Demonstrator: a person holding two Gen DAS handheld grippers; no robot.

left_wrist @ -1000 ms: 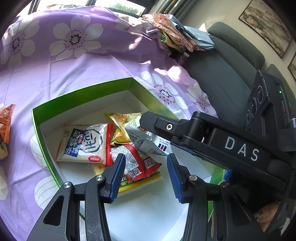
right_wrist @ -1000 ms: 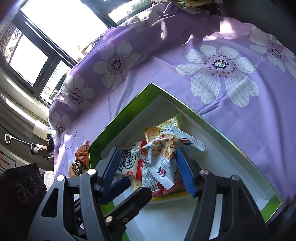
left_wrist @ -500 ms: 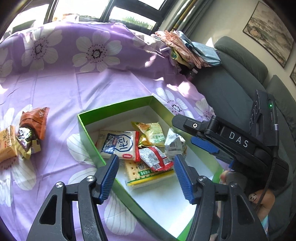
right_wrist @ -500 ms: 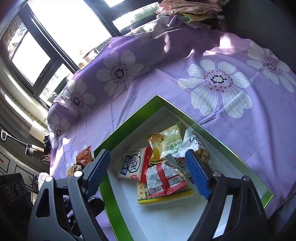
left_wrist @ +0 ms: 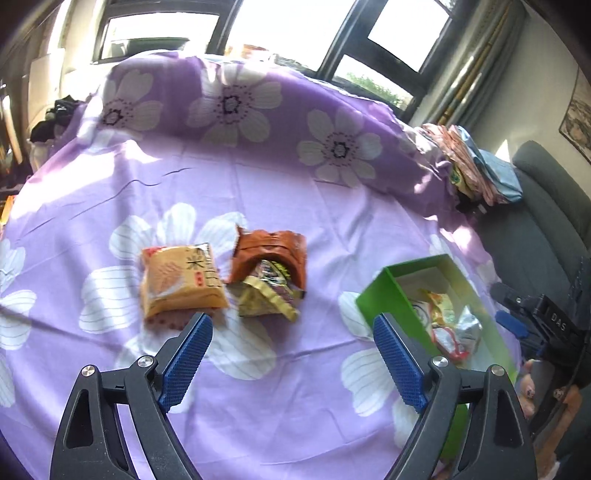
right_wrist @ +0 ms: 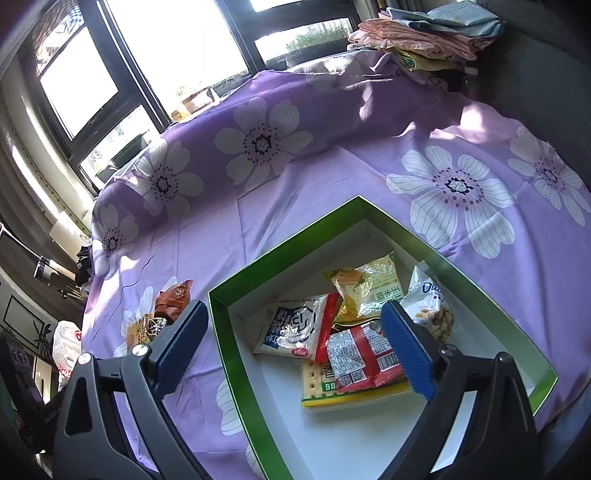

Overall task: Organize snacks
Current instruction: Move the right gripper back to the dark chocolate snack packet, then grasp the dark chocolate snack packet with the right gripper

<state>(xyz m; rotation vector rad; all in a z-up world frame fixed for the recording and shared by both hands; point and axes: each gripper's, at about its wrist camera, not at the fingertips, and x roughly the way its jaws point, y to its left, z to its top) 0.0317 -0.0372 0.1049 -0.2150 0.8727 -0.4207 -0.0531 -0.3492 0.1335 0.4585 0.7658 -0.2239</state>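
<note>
The left gripper (left_wrist: 291,347) is seen with its blue fingers (left_wrist: 186,360) spread wide and nothing between them; the jaws have just been opening. It is held above the purple flowered cloth (left_wrist: 258,184) covering the surface, pointed toward three loose snacks lying outside the box. An orange packet (left_wrist: 181,282) lies flat on the cloth; just beside it, to its right, a brown packet (left_wrist: 271,251) is arched over a gold and dark wrapper (left_wrist: 267,291), the two touching. The green box (left_wrist: 373,301) is seen at the right of this view, well apart from the loose snacks. The right gripper (right_wrist: 295,347) is likewise spread, its jaws having just been opening, with nothing pinched; it hangs over the green box (right_wrist: 221,332), whose inside is white. Inside the box are noted a white and blue packet (right_wrist: 295,328), a yellow-green packet (right_wrist: 369,291), a white peanut bag (right_wrist: 430,302) against the right wall, and a red and white packet (right_wrist: 362,354) lying on a yellow cracker pack (right_wrist: 332,391). The packets are clustered and overlapping near the box's middle. A folded stack of fabric (right_wrist: 424,33) rests at the far edge, near the dark sofa (left_wrist: 546,229).
</note>
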